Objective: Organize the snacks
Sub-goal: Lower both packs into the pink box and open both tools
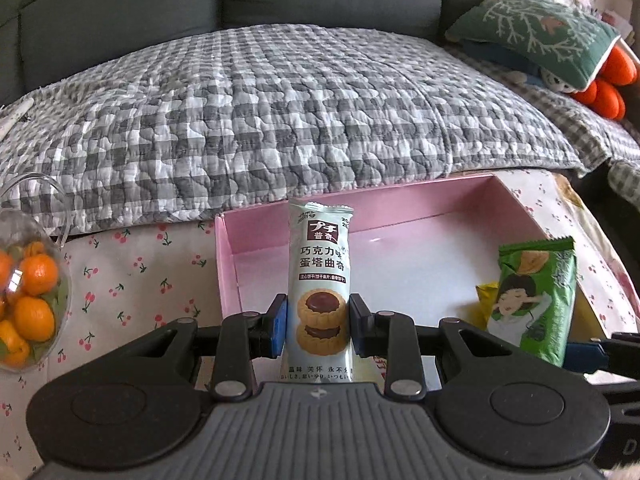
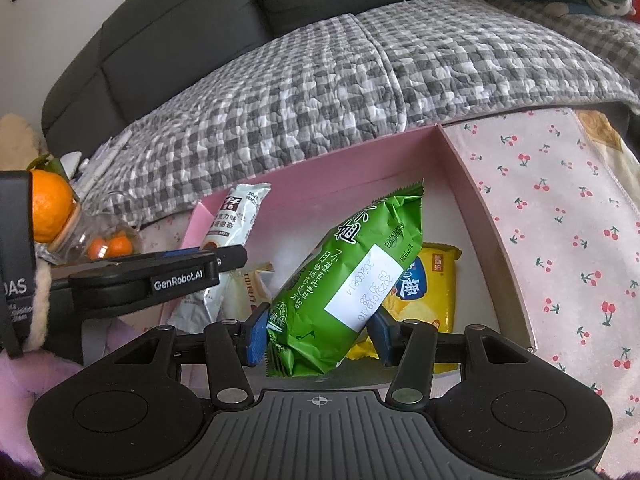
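My left gripper is shut on a pale blue cookie packet, held upright over the near left part of the pink box. The same packet and the left gripper body show in the right wrist view. My right gripper is shut on a green snack bag, held tilted above the box; the bag also shows in the left wrist view. A yellow chip bag lies on the box floor under the green bag. A white packet lies partly hidden behind the left gripper.
A clear container of small oranges stands at the left on the cherry-print cloth. A grey checked quilt covers the sofa behind the box. A green cushion and orange plush toy lie at the far right.
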`<act>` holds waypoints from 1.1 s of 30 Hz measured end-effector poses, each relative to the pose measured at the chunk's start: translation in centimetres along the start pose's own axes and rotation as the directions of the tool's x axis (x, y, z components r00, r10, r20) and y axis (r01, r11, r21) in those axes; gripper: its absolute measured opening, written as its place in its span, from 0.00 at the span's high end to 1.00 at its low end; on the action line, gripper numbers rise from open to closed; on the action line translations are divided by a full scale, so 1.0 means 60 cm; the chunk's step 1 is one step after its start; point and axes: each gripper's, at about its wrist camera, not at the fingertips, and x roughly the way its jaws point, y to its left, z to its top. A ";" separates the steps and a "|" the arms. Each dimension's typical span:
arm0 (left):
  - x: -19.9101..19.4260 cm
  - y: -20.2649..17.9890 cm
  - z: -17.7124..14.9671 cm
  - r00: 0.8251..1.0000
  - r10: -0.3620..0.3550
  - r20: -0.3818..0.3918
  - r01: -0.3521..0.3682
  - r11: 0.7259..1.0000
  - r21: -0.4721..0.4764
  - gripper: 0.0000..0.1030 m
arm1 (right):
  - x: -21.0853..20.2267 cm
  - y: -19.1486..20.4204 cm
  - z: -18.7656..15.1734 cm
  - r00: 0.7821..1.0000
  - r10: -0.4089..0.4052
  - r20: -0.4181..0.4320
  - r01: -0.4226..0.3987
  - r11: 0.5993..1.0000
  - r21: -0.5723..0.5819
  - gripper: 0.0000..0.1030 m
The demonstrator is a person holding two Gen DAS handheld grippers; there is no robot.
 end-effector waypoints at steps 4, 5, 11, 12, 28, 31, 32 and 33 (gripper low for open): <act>0.009 0.003 0.006 1.000 0.005 0.007 -0.005 1.000 -0.009 0.65 | 0.000 -0.002 0.002 1.000 0.001 -0.002 -0.001 1.000 0.003 0.46; 0.009 0.004 0.007 1.000 0.011 0.012 -0.011 1.000 -0.014 0.63 | -0.001 -0.005 0.003 1.000 0.003 -0.003 -0.003 1.000 0.015 0.42; 0.006 0.006 0.004 1.000 0.016 0.015 -0.016 1.000 -0.025 0.51 | -0.006 -0.014 0.006 1.000 0.009 0.005 -0.009 0.998 0.060 0.32; 0.003 0.006 0.003 1.000 0.015 0.020 -0.015 1.000 -0.025 0.50 | -0.006 -0.014 0.006 1.000 0.006 0.003 -0.007 0.998 0.061 0.32; -0.059 -0.001 -0.013 0.999 0.018 0.043 -0.016 0.999 -0.044 0.34 | -0.044 -0.012 0.003 1.000 -0.005 0.006 0.004 0.999 0.049 0.28; -0.074 -0.003 -0.020 0.999 0.012 0.045 -0.009 0.998 -0.060 0.29 | -0.055 -0.012 0.000 1.000 -0.006 0.004 0.006 0.999 0.043 0.25; -0.080 -0.004 -0.024 0.999 0.009 0.048 -0.006 0.998 -0.065 0.27 | -0.059 -0.012 -0.001 1.000 -0.006 0.004 0.006 0.999 0.038 0.25; -0.085 -0.004 -0.027 0.999 0.007 0.049 -0.004 0.998 -0.069 0.24 | -0.063 -0.011 -0.002 1.000 -0.008 0.004 0.007 0.999 0.033 0.25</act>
